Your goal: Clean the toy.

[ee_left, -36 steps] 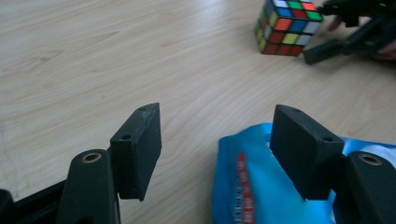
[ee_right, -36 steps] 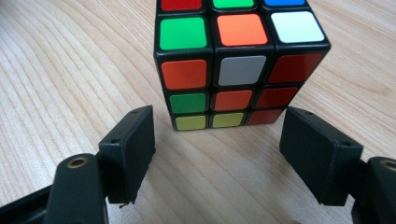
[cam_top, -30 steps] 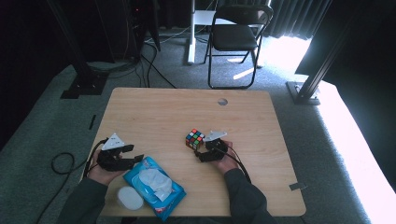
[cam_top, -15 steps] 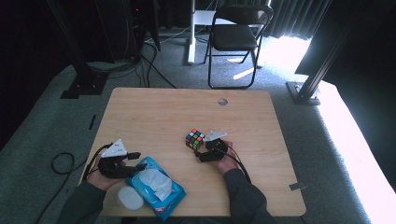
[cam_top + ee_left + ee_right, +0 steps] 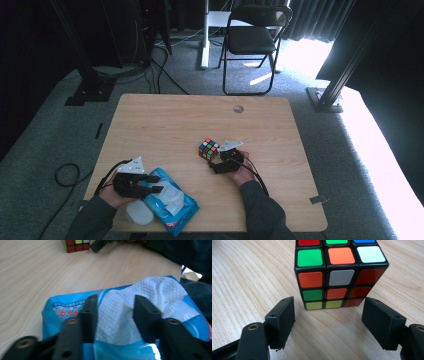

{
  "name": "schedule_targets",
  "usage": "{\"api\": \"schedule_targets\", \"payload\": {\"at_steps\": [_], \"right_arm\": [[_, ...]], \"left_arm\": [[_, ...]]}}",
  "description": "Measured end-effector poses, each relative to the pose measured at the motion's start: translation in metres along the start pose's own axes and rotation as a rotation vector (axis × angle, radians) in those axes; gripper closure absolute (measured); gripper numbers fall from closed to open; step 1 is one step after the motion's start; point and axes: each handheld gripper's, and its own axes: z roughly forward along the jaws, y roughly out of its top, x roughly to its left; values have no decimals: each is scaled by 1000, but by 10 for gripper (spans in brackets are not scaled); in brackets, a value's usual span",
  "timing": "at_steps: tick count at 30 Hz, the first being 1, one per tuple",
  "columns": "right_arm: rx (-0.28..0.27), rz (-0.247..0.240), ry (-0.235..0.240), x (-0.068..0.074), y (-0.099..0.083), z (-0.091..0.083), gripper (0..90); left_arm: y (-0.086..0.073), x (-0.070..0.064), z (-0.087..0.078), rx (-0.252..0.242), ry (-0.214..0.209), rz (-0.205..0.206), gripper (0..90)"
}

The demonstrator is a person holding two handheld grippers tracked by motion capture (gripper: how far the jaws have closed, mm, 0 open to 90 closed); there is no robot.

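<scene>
Left fingers point(image 5: 87, 315) spread astride the wipe point(image 5: 130, 312) atop its blue pack point(image 5: 62, 310); right fingers point(image 5: 283, 320) spread, just short of the cube point(image 5: 337, 275).

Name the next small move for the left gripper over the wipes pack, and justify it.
Probably close the left gripper: its open jaws already straddle the white wipe sticking out of the blue pack, so a pinch should grip it for pulling.

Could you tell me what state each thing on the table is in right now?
Left gripper: open, jaws either side of the wipe.
Wet-wipe pack: lying flat, opened.
Wipe: partly pulled out, crumpled.
Right gripper: open, just short of the cube.
Rubik's cube: scrambled, resting on the table.
White lid: lying beside the pack.
</scene>
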Motion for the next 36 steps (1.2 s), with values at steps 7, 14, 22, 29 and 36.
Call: {"api": "schedule_targets", "payload": {"at_steps": [7,14,22,29,36], "right_arm": [[0,0,0,0,0,0,264],[1,0,0,0,0,0,264],[0,0,0,0,0,0,263],[0,1,0,0,0,0,264],[0,2,0,0,0,0,263]], "left_arm": [[1,-4,-4,-23,-3,60,891],[2,-1,-12,-106,63,36,899],[0,9,-15,-157,114,-27,900],[1,17,-16,-166,166,-78,900],[4,29,-19,-171,231,-141,900]]}}
